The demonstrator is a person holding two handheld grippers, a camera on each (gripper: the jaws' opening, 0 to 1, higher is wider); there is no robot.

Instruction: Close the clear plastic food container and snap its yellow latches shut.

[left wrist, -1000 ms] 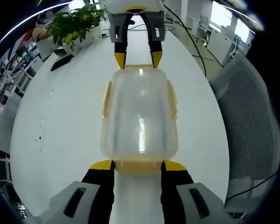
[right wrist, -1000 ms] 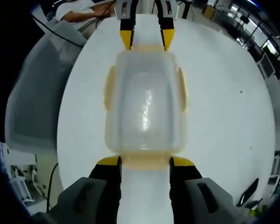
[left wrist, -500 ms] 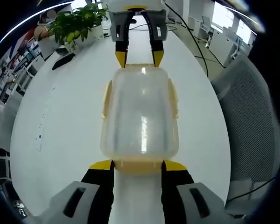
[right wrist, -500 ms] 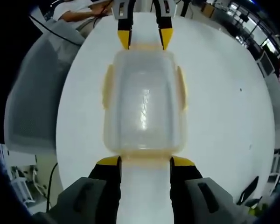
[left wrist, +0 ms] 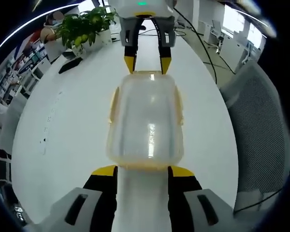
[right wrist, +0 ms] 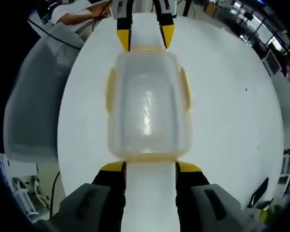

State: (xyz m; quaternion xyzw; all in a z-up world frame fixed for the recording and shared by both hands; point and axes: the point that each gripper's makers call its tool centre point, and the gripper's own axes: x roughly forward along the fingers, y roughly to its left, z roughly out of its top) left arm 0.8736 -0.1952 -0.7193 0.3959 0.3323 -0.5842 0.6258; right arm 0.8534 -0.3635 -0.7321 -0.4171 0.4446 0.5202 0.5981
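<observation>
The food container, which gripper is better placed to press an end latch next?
Neither clearly: the left gripper and right gripper each straddle an end latch of the food container, jaws open, symmetric.

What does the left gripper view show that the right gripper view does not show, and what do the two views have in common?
Left gripper view alone: a potted plant at the table's far end and a dark flat object on the table near it.

Right gripper view alone: a person's arm resting at the table's far edge.

Both: the clear container with its lid on and yellow latches along its sides, lying on the white table between the two open grippers, the left gripper and the right gripper facing each other across it, and a grey mesh chair.
</observation>
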